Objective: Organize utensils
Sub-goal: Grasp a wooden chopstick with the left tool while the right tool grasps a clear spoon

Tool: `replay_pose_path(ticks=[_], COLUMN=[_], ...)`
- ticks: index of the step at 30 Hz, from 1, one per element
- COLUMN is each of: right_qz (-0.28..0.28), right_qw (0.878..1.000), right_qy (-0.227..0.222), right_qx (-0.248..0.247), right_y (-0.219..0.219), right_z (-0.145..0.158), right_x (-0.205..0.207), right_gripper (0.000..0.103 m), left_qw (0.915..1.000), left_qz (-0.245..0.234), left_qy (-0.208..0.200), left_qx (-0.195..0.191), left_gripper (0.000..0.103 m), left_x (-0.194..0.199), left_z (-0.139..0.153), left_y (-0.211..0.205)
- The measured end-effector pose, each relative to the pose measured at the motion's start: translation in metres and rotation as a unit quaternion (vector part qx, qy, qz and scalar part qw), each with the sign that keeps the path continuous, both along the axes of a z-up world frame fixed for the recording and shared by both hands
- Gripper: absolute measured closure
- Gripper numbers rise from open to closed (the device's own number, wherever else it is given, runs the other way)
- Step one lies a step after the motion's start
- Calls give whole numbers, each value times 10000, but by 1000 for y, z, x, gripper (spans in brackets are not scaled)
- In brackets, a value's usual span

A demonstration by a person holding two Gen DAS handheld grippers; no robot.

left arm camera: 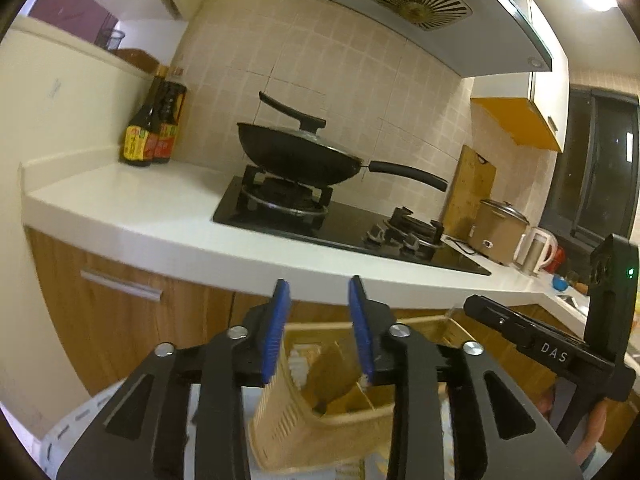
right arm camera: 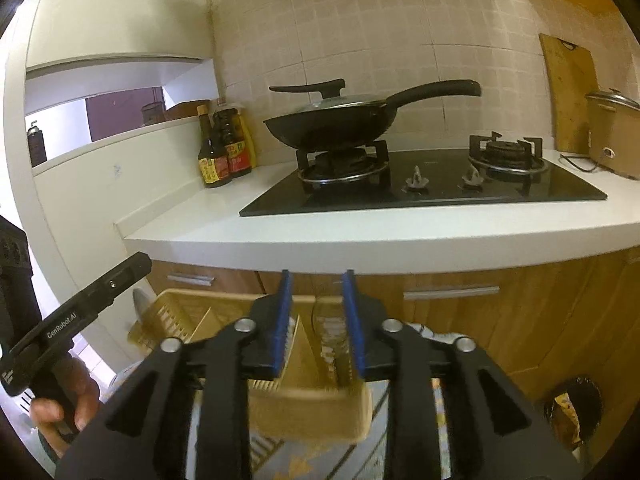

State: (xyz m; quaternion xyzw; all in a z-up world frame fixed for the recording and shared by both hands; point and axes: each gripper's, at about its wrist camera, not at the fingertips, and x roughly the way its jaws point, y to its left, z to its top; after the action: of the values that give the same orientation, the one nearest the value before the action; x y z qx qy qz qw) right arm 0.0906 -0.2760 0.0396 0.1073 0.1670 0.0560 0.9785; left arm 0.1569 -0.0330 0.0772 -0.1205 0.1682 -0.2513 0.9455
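Note:
A beige slotted plastic utensil basket point(left arm camera: 332, 432) with dividers hangs low in front of the wooden cabinets, blurred in both views. My left gripper point(left arm camera: 318, 280) is open; its blue pads stand either side of the basket's near end without pressing on it. My right gripper point(right arm camera: 317, 273) is open too, with the rim of the basket point(right arm camera: 312, 404) in the gap between its blue pads. Pale items lie inside the basket, too blurred to name. The right gripper's body point(left arm camera: 560, 352) shows in the left wrist view. A hand point(right arm camera: 60, 404) holds the left gripper's body point(right arm camera: 80, 308).
The white countertop point(right arm camera: 360, 236) runs just above the grippers. It carries a black hob point(right arm camera: 424, 196) with a lidded wok point(right arm camera: 332, 124), sauce bottles point(right arm camera: 224, 152), a cutting board point(right arm camera: 568, 88) and a rice cooker point(left arm camera: 496, 228). Cabinet handles point(right arm camera: 450, 292) sit below; a bin point(right arm camera: 572, 412) stands at lower right.

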Motion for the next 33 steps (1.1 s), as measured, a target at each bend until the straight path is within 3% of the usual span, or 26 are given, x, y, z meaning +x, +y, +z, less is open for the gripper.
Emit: replay_pose_path(ticks=[5,13,19,23,28,33], right_qz=[-4,134,269,319,376,355], right_qw=[9998,9978,9920,9842,9737,9662], right_qy=[120,633,1227,1737,2231,2545], right_qx=[140,148,130,148,248,191], right_y=[-3,7,25,34,41,44], right_z=[-1,-9,-39,-71,-104,-123], right_x=[-32,-81,-113,-123,-130,-130], right_gripper=[60,60,60,60,60,67], left_qw=[9999,9982,9902,9782,9529,9354], left_qz=[-78,-223,-518,-732,-1032,-1138], left_qy=[121,562,1223,1724,2457,2593], left_qx=[-14,-1,437,900,1450,2119], left_gripper=[58,50,50,50,52,59], left_x=[-18,-63,-102,-122,-139,-151], left_z=[2,1,-27,-56,-100,-122], left_y=[12,33,33,24,14,0])
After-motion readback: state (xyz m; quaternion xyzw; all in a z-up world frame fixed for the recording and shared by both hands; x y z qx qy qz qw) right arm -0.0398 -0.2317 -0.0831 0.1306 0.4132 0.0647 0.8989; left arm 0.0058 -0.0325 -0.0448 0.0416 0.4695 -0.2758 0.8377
